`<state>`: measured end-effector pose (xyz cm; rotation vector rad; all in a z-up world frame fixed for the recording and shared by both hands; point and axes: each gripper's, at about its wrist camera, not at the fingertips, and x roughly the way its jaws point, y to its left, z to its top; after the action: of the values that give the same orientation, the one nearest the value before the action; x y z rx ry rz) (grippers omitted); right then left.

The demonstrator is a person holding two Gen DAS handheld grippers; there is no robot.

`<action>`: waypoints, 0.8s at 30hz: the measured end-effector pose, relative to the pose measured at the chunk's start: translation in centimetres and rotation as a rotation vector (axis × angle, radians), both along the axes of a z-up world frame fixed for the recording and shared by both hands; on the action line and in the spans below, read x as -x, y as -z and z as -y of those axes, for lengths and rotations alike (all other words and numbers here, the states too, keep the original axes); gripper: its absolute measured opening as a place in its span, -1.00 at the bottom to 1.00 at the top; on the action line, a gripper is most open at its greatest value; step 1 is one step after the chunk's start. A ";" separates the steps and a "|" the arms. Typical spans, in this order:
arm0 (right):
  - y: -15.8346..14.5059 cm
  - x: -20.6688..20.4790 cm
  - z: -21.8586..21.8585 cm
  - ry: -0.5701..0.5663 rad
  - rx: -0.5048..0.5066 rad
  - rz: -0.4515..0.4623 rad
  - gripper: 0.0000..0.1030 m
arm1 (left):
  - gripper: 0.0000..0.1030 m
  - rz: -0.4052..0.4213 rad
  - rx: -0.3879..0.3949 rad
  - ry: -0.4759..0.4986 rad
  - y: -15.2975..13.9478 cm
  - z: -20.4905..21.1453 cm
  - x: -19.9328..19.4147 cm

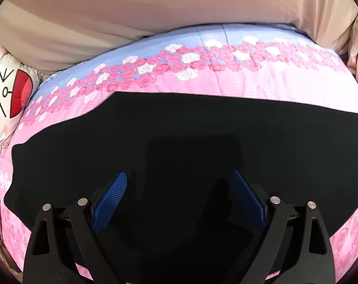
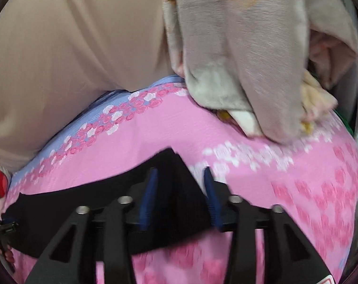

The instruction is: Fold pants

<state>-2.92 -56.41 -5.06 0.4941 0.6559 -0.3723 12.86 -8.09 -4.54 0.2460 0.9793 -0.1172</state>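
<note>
Both grippers are in my hands above the bed: my left gripper (image 1: 179,187) stands wide open over the middle of the black pants (image 1: 155,142), with nothing between its blue pads (image 1: 112,194), and my right gripper (image 2: 179,189) is partly open, with a raised corner of the pants (image 2: 176,179) standing between its fingers; the pads do not seem to press on it. The pants lie flat across the pink quilt with roses (image 1: 250,80), which covers the bed, and they reach from the left side to the right corner near my right gripper. I judge the first risk is at this corner: if I close too shallow, the cloth can slip out when I lift, and the fold will be crooked. If I close too deep, I can catch the quilt together with the pants and pull both. The black cloth shows almost no seams to me, so I can also take only one layer. Farther away, the grey blanket (image 2: 261,59) lies close on the quilt and could be dragged. At the far left a white pillow (image 1: 4,90) shows a drawn cartoon face, not letters; I can read no brand or writing anywhere.
</note>
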 end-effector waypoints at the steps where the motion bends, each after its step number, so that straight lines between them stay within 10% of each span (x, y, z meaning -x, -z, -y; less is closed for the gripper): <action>1: 0.2 1.2 -1.0 0.019 -0.013 -0.013 0.19 | 0.71 0.015 0.006 0.001 -0.4 -0.5 0.3; 17: 4.2 -0.7 -1.8 0.114 -0.160 -0.025 0.35 | 0.72 0.058 0.102 -0.086 -1.4 -9.4 2.5; 19: 4.5 -1.4 -0.9 0.135 -0.216 0.008 -0.70 | 0.72 0.052 0.107 -0.124 -1.1 -11.5 2.6; 21: 4.7 -1.9 -0.9 0.133 -0.331 0.066 -0.70 | 0.72 0.053 0.105 -0.157 -0.9 -13.6 2.7; 24: 1.1 -2.6 -4.1 0.087 -0.248 0.127 -0.70 | 0.72 0.065 0.089 -0.196 -0.7 -16.0 3.0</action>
<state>-0.32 -52.33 -6.11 0.7788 0.5608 -0.3402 9.89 7.91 -3.80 0.0712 0.9263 0.0262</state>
